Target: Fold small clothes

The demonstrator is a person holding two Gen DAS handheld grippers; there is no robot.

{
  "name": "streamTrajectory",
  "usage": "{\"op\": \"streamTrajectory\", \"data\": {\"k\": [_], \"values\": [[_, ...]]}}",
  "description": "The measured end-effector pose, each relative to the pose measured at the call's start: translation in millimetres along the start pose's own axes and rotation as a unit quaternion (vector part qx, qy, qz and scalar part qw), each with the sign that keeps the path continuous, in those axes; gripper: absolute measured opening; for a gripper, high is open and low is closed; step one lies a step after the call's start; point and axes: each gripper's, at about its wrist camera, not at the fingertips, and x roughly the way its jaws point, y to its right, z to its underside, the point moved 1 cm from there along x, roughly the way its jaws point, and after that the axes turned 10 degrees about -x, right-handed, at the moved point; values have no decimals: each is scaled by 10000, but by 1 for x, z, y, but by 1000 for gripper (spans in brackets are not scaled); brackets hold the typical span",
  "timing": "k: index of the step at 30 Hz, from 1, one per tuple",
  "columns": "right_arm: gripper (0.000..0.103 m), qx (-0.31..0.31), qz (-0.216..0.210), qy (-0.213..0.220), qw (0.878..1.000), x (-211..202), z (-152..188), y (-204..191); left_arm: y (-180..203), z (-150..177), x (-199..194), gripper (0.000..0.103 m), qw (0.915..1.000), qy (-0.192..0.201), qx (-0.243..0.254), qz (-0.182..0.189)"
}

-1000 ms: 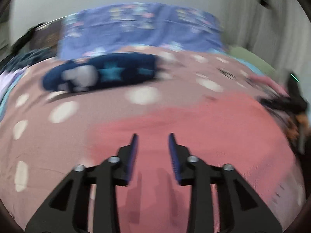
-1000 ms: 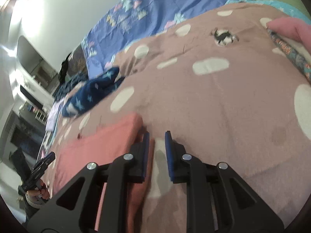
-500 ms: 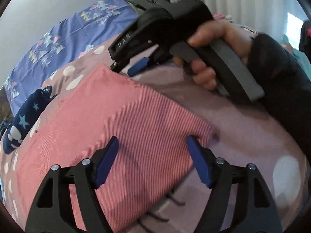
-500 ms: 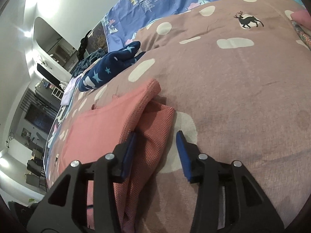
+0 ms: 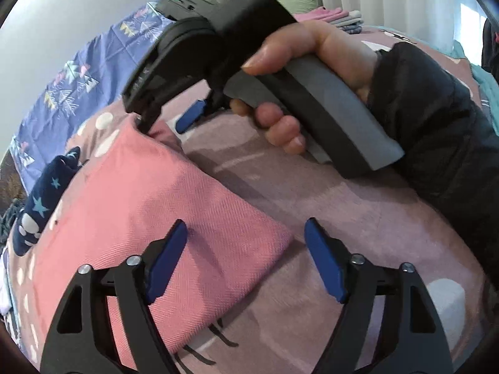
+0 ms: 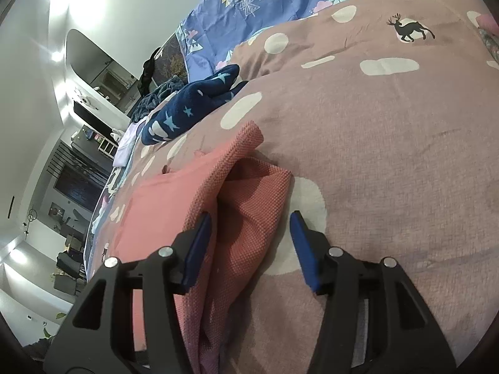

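Observation:
A pink knit cloth (image 5: 149,212) lies folded flat on the bed. My left gripper (image 5: 246,233) hovers over its near right corner; the jaws are wide apart and closing, one pad above the cloth, the other above the duvet, neither pressing. At the far corner is my right gripper (image 5: 167,121), held by a person's hand (image 5: 312,50). In the right wrist view the right gripper (image 6: 249,221) straddles the doubled corner of the pink cloth (image 6: 259,187). Its jaws are opening and the pads stand clear of the fabric.
The bed carries a dusty-pink duvet (image 6: 374,124) with white spots and a deer print. A navy star-print garment (image 6: 187,109) lies beyond the cloth to the left. A blue patterned sheet (image 6: 265,6) covers the head end. Folded clothes (image 5: 336,17) are stacked far off.
The left gripper swung across to the cloth's near right corner and its jaws widened. The right gripper stayed put and opened, letting go of the folded corner.

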Motion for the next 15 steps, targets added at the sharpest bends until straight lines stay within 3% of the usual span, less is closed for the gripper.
{"op": "streamTrajectory", "data": {"k": [1,2,4,9,12,13,14,15], "values": [[53,14,-36,-34,10000,-1,0,1,-2,-2,1,49,10000,-40,-18,14],[52,30,-52,-52,10000,-2,0,2,-4,-3,2,44,10000,-74,-42,37],[50,83,-70,-97,9999,-3,1,5,-5,-4,2,13,10000,-72,53,-41],[52,92,-193,-145,9997,3,1,4,-13,-7,-2,7,9998,-105,13,140],[53,112,-373,-116,9992,10,-1,3,-14,-6,-6,7,9989,-59,-28,469],[35,173,-328,-13,9993,10,-1,4,-13,-5,-7,7,9982,-64,-28,602],[5,404,-212,103,9989,13,-2,8,-12,-3,-6,7,9977,-83,-19,667],[5,592,-247,167,9978,13,-2,12,-11,-2,-5,7,9977,-84,-7,668]]}}
